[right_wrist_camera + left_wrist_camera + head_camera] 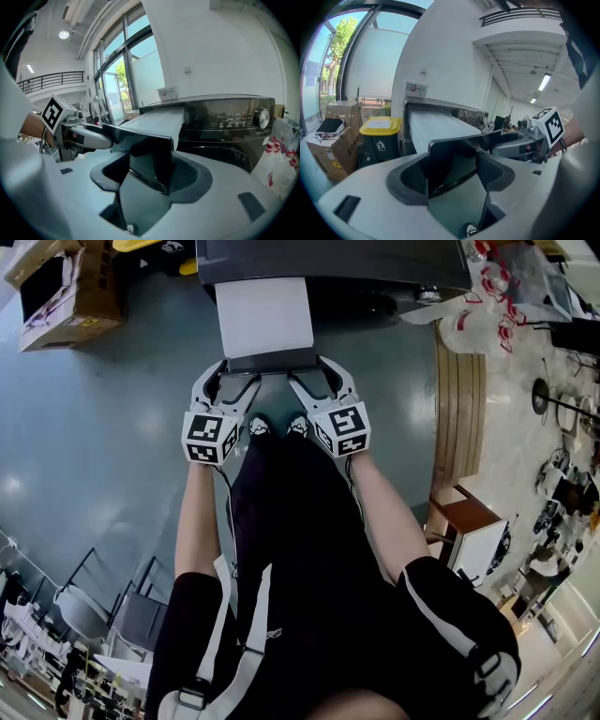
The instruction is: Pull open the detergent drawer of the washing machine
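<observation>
The dark washing machine (328, 263) stands at the top of the head view. Its detergent drawer (264, 315), a long white tray, sticks far out toward me and ends in a dark front panel (272, 360). My left gripper (232, 381) is closed around the panel's left end and my right gripper (314, 379) around its right end. In the left gripper view the panel (454, 157) sits slanted between the pads of the left gripper (457, 171). The right gripper view shows the same panel (140, 140) held in the right gripper (150, 168), beside the machine's control panel (234, 123).
Cardboard boxes (66, 287) and a yellow-lidded bin (380, 136) stand left of the machine. A plastic bag (478, 320) and a wooden bench (459, 381) are to its right. Folded chairs (122, 606) stand at lower left. The person's shoes (272, 427) are just below the drawer.
</observation>
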